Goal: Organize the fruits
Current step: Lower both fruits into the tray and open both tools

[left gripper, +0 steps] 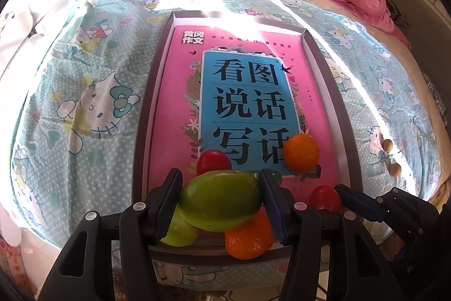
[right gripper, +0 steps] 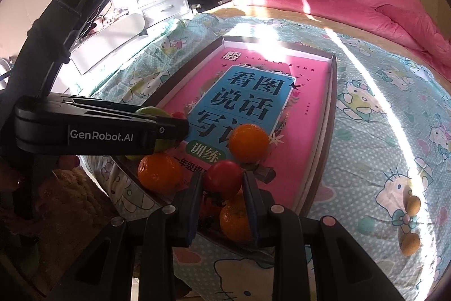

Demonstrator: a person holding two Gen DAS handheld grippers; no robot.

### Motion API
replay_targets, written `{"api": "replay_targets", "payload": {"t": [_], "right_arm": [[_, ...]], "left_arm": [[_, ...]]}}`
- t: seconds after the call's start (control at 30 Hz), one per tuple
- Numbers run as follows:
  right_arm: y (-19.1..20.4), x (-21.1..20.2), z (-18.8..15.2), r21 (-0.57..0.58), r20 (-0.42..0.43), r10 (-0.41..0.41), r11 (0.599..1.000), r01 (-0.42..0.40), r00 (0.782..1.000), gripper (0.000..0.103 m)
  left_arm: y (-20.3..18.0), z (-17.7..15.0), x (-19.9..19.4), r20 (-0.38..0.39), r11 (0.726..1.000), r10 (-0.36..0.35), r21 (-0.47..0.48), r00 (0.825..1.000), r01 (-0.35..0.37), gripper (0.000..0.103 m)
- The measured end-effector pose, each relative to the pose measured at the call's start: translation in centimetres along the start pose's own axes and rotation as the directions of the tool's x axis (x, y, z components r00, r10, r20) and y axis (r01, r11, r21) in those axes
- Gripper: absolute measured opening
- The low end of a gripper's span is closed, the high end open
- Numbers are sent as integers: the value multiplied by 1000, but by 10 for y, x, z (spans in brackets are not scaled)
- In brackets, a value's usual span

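Left tool (left gripper: 220,199) clamps the mango (left gripper: 221,200), right tool (right gripper: 222,188) pinches a tomato (right gripper: 224,178), both low over the tray's (left gripper: 327,81) near end. Probably sorting by kind: remaining oranges (right gripper: 248,142) sit loose on the book (left gripper: 248,92).

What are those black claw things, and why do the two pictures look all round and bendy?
They are grabber tools, one held in each of a person's hands. Each has a tiny wide-eyed camera that looks along its two fingers, so everything bends. One picture comes from the left gripper, which squeezes a green fruit. The other comes from the right gripper, which pinches a red tomato. Below them a tray sits on a bed with a cartoon cat sheet. In the tray lie a pink book and oranges. Two little brown balls rest on the sheet.
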State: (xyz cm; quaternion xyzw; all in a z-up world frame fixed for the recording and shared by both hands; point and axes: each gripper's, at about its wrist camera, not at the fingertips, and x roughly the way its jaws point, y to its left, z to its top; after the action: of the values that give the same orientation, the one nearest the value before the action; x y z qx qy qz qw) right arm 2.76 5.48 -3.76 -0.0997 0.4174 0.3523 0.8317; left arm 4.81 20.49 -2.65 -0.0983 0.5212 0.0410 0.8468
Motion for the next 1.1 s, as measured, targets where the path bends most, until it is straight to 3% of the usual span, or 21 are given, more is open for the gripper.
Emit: {"api": "replay_targets", "payload": {"t": [0.27,0.33,0.8,0.9,1.0,1.1], "right_arm": [[-10,-12,-2,35,15,3,999,-4,1000,31],[-16,-18,-3,52,27,-1,999,0,1000,36],[-73,-67,-18,182,97,-98,980,79,990,43],[-88,-80,-24,214,116,-125,972,98,985,50],[-104,-93,-33,255,125,-149,960,113,981,51],[-121,-101,-43,294,119,-173,947,132,978,51]], "left_arm": [[-6,1,-1,6,1000,13,20,1000,-13,58],[-8,1,-2,8,1000,12,22,1000,-12,58],[-36,2,-21,68,997,-31,73,997,26,62],[-48,3,-24,75,995,-49,92,996,42,62],[-61,4,-26,76,992,-72,114,995,63,63],[-78,4,-29,79,987,-90,140,993,78,71]]}}
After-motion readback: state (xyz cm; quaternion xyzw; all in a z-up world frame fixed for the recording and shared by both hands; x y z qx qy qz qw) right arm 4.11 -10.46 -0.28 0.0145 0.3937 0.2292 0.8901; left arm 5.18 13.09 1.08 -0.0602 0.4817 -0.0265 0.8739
